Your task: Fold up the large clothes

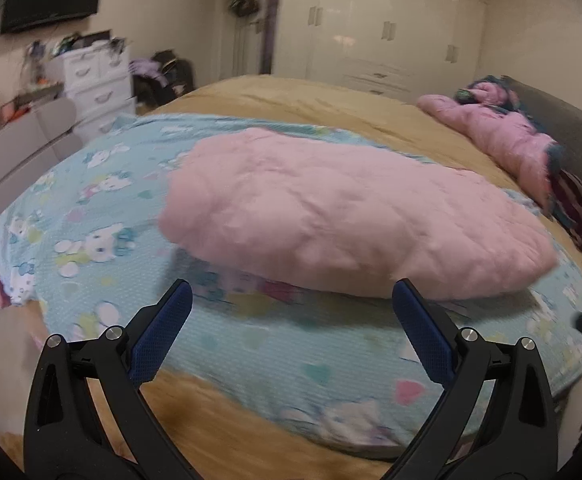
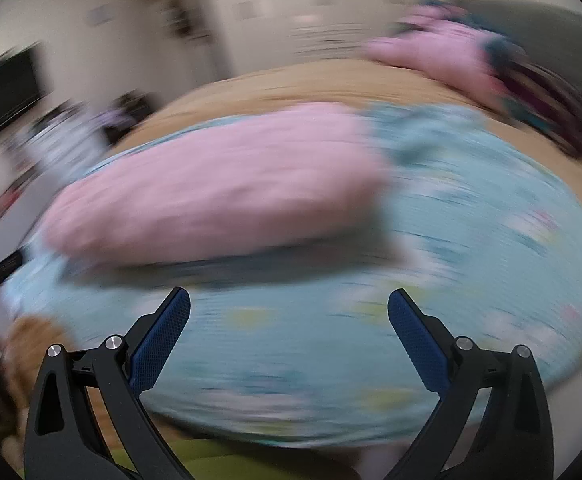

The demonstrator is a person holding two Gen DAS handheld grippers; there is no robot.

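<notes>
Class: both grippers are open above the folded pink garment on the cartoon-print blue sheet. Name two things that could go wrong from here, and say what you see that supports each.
1. The pink garment is thick and puffy, so the left gripper or right gripper may pinch only the top layer and the fold could slip open.
2. The blue sheet lies directly beneath, so a low grasp might catch it too and drag it.

Left gripper [image 1: 291, 294] has its jaws spread wide, holding nothing; right gripper [image 2: 289, 302] likewise gapes, empty.
</notes>
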